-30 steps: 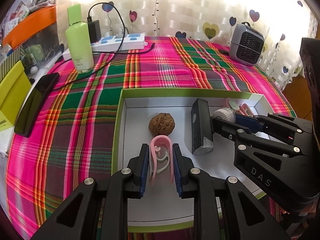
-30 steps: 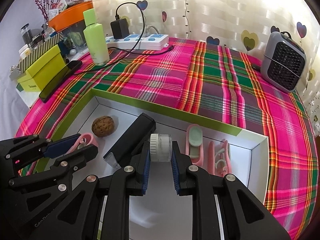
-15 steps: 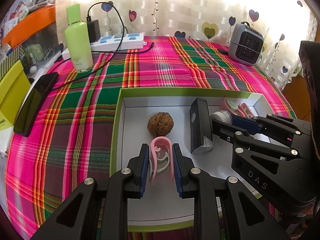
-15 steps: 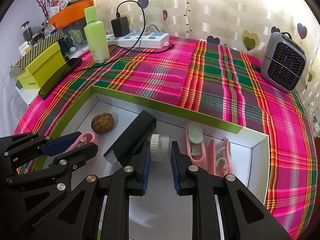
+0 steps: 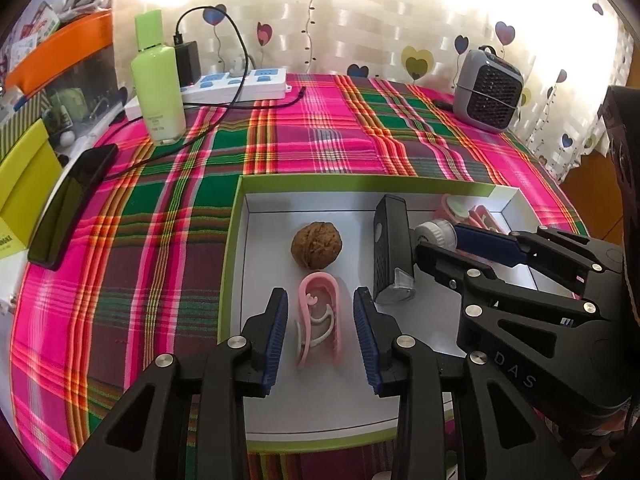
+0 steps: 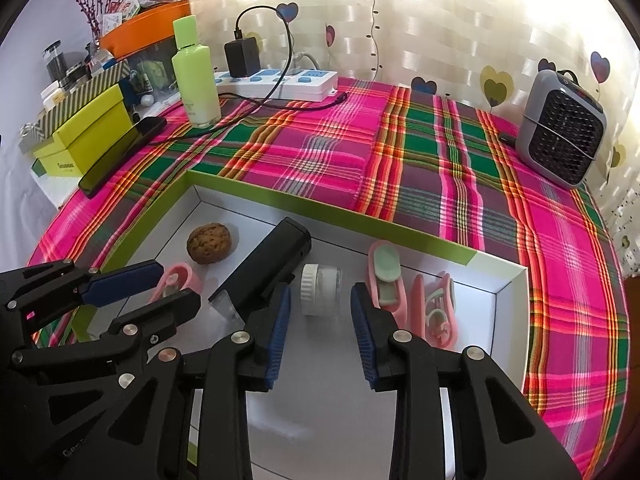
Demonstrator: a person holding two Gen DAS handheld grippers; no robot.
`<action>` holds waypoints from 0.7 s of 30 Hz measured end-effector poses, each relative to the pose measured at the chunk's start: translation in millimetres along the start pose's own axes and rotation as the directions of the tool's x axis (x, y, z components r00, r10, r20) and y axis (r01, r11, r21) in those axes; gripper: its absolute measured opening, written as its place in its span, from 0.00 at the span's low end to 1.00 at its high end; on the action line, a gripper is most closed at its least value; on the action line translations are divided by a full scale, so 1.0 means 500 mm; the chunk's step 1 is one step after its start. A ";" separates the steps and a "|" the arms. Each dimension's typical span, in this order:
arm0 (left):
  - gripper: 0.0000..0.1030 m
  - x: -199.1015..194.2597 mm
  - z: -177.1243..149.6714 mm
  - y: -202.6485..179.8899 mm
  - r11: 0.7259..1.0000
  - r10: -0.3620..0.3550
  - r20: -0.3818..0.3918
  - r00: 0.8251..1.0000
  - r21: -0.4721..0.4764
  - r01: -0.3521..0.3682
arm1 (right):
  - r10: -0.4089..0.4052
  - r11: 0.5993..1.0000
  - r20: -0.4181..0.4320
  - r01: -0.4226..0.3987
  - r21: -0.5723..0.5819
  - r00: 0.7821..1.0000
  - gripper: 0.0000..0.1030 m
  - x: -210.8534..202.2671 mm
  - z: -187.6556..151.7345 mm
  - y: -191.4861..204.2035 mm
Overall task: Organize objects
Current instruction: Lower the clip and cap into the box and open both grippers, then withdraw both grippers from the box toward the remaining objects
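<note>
Pink plastic clip [image 5: 318, 314] lies on the white floor of a green-rimmed box [image 5: 236, 216], just in front of a walnut [image 5: 316, 245]. The left gripper [image 5: 320, 330] has just let go of it: half a second ago its blue pads pinched the clip, now they stand apart on either side with clear gaps. The right gripper [image 6: 318, 330] has likewise spread off a small white jar [image 6: 319, 289], which lies on its side beside a black flashlight [image 6: 266, 270]. Two more pink clips [image 6: 416, 300] sit near the box's right wall. Both items appear placed, so each hand looks free to pull back for whatever comes next
</note>
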State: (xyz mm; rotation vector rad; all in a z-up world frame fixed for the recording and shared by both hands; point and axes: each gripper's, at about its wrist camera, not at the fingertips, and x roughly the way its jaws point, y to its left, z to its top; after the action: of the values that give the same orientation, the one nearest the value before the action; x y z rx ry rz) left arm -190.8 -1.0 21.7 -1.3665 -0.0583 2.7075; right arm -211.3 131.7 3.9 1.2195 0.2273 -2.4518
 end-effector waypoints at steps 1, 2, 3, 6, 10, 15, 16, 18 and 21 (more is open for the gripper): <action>0.32 -0.002 -0.001 0.000 1.000 0.001 0.001 1.000 0.000 -0.001 | 0.000 1.000 0.001 0.000 0.002 1.000 0.32 -0.001 0.000 0.000; 0.32 -0.002 -0.001 0.000 1.000 0.001 0.001 1.000 -0.001 -0.001 | 0.001 1.000 0.002 -0.001 0.004 1.000 0.32 -0.003 -0.001 0.000; 0.32 -0.006 -0.001 0.000 1.000 -0.002 0.003 1.000 -0.003 0.002 | 0.001 1.000 0.005 -0.001 0.006 1.000 0.32 -0.006 -0.002 0.001; 0.32 -0.014 -0.003 0.000 1.000 -0.006 0.008 1.000 -0.004 0.006 | 0.002 1.000 0.016 -0.002 0.008 1.000 0.32 -0.017 -0.004 0.002; 0.32 -0.029 -0.009 -0.002 1.000 -0.012 0.018 1.000 -0.006 0.012 | 0.000 1.000 0.027 -0.001 0.014 1.000 0.32 -0.031 -0.008 0.005; 0.32 -0.051 -0.018 -0.004 1.000 -0.012 0.032 0.999 -0.007 0.012 | -0.008 1.000 0.035 0.007 0.022 0.999 0.32 -0.051 -0.020 0.011; 0.32 -0.054 -0.020 -0.005 1.000 -0.011 0.035 0.999 -0.005 0.012 | -0.007 1.000 0.039 0.006 0.024 0.999 0.32 -0.056 -0.022 0.012; 0.32 -0.061 -0.023 -0.005 1.000 -0.006 0.040 0.999 -0.005 0.006 | -0.009 1.000 0.045 0.008 0.028 0.999 0.32 -0.064 -0.026 0.014; 0.32 -0.074 -0.029 -0.003 1.000 -0.006 0.049 0.999 -0.008 0.007 | -0.012 0.999 0.052 0.010 0.037 0.999 0.32 -0.077 -0.032 0.016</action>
State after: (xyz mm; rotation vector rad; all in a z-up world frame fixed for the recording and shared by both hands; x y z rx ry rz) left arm -157.2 -3.9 42.7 -1.3005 -0.0779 2.7382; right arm -175.4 139.9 25.1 1.1702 0.1757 -2.5042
